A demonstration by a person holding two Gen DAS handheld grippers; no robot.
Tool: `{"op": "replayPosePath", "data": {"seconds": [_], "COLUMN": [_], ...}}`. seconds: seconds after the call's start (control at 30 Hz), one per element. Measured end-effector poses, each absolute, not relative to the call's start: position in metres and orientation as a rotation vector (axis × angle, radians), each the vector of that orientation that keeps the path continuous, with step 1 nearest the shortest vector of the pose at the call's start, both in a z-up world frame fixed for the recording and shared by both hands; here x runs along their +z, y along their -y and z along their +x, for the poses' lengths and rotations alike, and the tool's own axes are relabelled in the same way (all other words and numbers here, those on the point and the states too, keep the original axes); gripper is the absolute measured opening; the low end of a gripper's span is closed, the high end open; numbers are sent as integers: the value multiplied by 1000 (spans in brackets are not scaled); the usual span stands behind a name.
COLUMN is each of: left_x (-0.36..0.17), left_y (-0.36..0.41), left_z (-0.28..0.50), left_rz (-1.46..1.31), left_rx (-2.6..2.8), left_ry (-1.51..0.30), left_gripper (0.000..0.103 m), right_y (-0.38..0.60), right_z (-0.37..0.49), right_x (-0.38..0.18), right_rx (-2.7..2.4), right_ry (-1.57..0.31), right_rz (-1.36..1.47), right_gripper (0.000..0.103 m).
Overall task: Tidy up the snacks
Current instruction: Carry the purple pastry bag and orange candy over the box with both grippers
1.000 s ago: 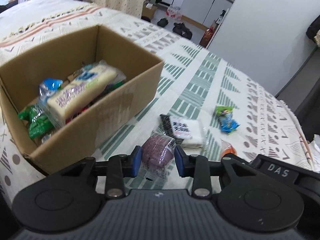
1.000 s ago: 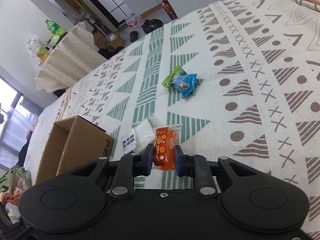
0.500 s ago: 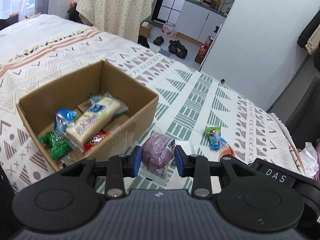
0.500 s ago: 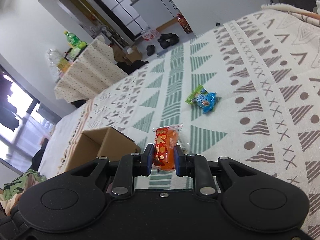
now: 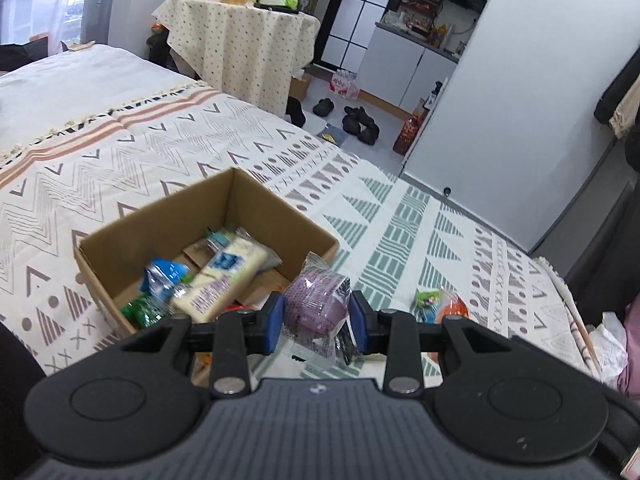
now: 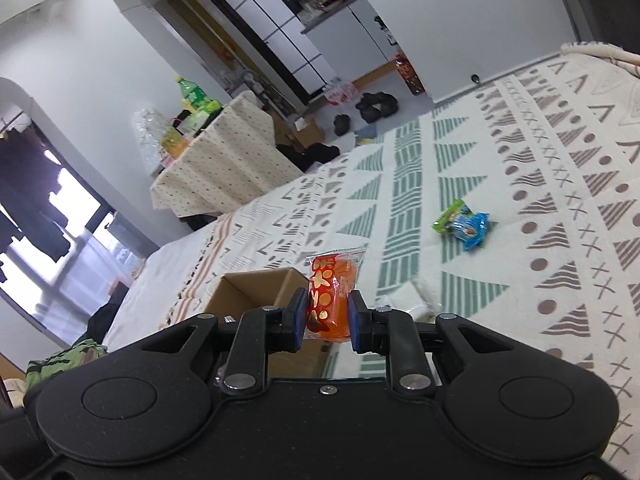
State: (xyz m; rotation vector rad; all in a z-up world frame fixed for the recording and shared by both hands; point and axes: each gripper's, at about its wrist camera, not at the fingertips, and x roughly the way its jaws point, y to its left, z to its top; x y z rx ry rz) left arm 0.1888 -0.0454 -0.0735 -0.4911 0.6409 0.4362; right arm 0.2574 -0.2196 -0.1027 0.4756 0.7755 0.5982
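The purple snack (image 5: 318,303), a rounded cake in a clear crinkled wrapper, sits clamped between the blue pads of the left gripper (image 5: 317,317), held in the air just beside the near right corner of the cardboard box (image 5: 160,220). The orange snack (image 6: 331,295), a glossy packet with yellow print and a clear crimped top edge, is pinched upright between the pads of the right gripper (image 6: 327,320), above the bedspread with the box behind it.

The box is plain brown corrugated card, open at the top, its flaps out of sight. Inside lie a long pale bar (image 5: 218,278) in a see-through wrapper with blue and purple print, a blue foil packet (image 5: 164,274) against its left side, and green wrapped pieces (image 5: 140,310) in the near corner. Something red shows under the bar, too covered to name.

On the woven bedspread (image 5: 120,152), cream with green and brown triangles, stripes and crosses, a green and blue packet (image 6: 462,224) lies well apart from the box. A white packet (image 6: 420,304) lies near the right gripper, mostly hidden behind it. In the left wrist view the gripper body cuts off the lower part of the box and the cloth below. Beyond the bed stands a table under a dotted cloth (image 5: 236,40).
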Motion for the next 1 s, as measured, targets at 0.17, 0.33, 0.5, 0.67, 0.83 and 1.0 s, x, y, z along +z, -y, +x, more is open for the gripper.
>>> {"op": "replayPosePath", "data": {"seconds": [0.17, 0.33, 0.5, 0.67, 0.83, 1.0], "left_x": [-66, -60, -58, -62, -75, -93], "left_y": [28, 8, -17, -43, -67, -88], "left_z": [181, 172, 164, 162, 163, 171], "left_rz": [-513, -541, -579, -621, -678, -728], "left_rx": [443, 448, 463, 474, 472, 462], "left_ry": [-618, -598, -588, -589, -593, -629], "left_gripper": [34, 34, 34, 34, 34, 35], "right_y": [210, 197, 182, 166, 152, 134], "right_z": [250, 242, 238, 234, 235, 241], "right_x": [-97, -90, -85, -85, -88, -98], "right_rx": [614, 636, 658, 672, 681, 696], "right_ry": [-751, -730, -726, -723, -729, -762], "right_rz": [470, 438, 420, 393, 382, 387], "right_gripper": [21, 21, 21, 21, 21, 21]}}
